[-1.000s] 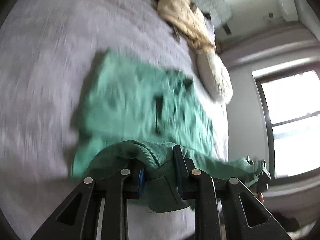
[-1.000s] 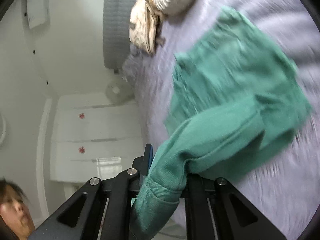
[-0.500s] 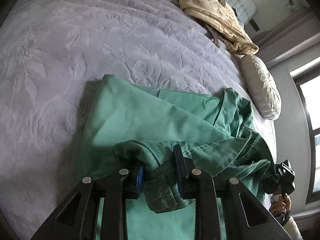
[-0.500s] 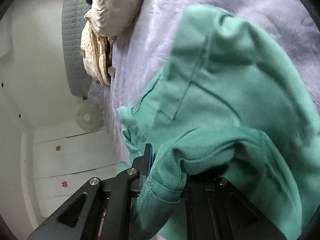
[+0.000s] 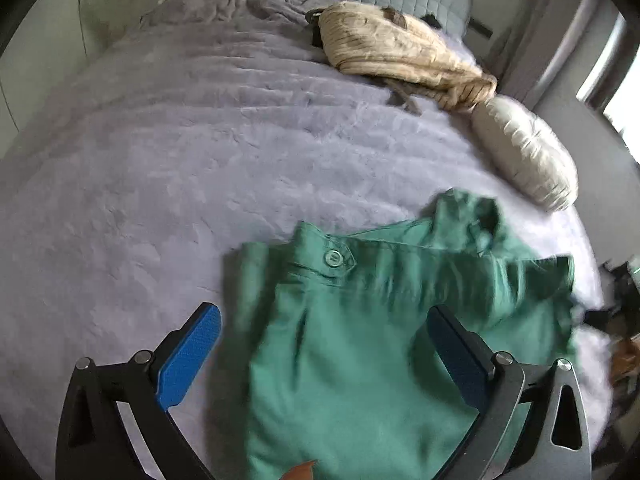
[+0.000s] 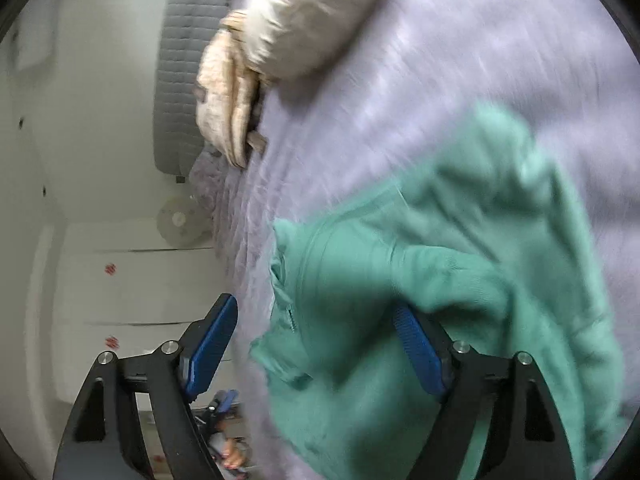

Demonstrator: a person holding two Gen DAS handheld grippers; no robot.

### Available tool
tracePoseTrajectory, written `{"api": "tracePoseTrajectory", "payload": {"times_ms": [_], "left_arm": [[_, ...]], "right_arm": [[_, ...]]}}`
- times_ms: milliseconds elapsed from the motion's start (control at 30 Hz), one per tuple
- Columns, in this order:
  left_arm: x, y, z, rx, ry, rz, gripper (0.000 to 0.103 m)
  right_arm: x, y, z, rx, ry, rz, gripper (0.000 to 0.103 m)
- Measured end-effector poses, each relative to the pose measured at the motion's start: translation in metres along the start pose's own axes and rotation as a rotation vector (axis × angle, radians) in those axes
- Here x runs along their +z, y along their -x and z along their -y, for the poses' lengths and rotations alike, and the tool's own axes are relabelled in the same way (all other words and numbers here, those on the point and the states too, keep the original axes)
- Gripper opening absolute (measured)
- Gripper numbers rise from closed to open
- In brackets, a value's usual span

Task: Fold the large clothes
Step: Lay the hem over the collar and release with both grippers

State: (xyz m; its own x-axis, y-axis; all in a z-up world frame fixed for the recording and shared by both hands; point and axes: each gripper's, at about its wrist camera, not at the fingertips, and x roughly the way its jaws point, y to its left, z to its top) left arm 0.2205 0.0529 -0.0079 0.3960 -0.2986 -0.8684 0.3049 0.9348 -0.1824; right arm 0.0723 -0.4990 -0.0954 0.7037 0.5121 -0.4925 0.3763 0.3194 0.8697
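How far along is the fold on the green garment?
Done: the green garment lies doubled over on the grey bedspread. In hand: nothing; left gripper and right gripper are opening, pads off the cloth. Left: its far edge is bunched; probably smoothing and another fold.

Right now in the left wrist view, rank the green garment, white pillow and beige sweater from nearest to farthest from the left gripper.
1. Green garment, lying between the opening jaws.
2. White pillow, right side.
3. Beige sweater, far end by the headboard.
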Motion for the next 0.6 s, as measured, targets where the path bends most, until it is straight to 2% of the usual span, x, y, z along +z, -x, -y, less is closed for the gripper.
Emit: {"api": "tracePoseTrajectory", "payload": {"times_ms": [100,167,233,300,367,400,433,467,500,533,567,600], "left_arm": [[-0.003,-0.019,-0.004,0.041,-0.013,-0.039,0.103],[-0.004,-0.038,-0.007,0.064,-0.003,-0.069,0.103],[-0.003,-0.058,-0.01,0.084,0.009,-0.094,0.103],[0.0,-0.079,-0.012,0.1,0.016,-0.115,0.103],[0.004,-0.094,-0.014,0.114,0.032,-0.126,0.103],[0.006,-0.1,-0.014,0.107,0.04,-0.13,0.094],[0.007,-0.102,-0.013,0.099,0.042,-0.136,0.079],[0.007,-0.106,-0.013,0.085,0.046,-0.153,0.069],[0.007,-0.107,-0.012,0.078,0.047,-0.157,0.043],[0.007,-0.104,-0.01,0.074,0.033,-0.151,0.032],[0.007,-0.1,-0.008,0.087,0.016,-0.137,0.03],[0.007,-0.094,-0.007,0.098,-0.004,-0.112,0.023]], "right_arm": [[0.004,0.014,-0.021,-0.159,0.122,0.047,0.083],[0.002,0.009,-0.034,-0.339,0.245,0.034,0.083],[-0.002,-0.003,-0.042,-0.468,0.358,0.017,0.083],[-0.005,-0.017,-0.045,-0.547,0.436,0.002,0.083],[-0.005,-0.03,-0.043,-0.589,0.471,-0.005,0.083],[-0.004,-0.034,-0.04,-0.607,0.476,-0.008,0.082],[-0.002,-0.04,-0.037,-0.626,0.472,-0.013,0.081],[-0.002,-0.045,-0.033,-0.642,0.46,-0.025,0.069],[-0.001,-0.05,-0.03,-0.652,0.45,-0.042,0.033],[-0.003,-0.053,-0.028,-0.657,0.451,-0.064,0.013],[-0.007,-0.052,-0.031,-0.659,0.469,-0.062,0.007],[-0.012,-0.048,-0.037,-0.659,0.5,-0.036,0.007]]}}
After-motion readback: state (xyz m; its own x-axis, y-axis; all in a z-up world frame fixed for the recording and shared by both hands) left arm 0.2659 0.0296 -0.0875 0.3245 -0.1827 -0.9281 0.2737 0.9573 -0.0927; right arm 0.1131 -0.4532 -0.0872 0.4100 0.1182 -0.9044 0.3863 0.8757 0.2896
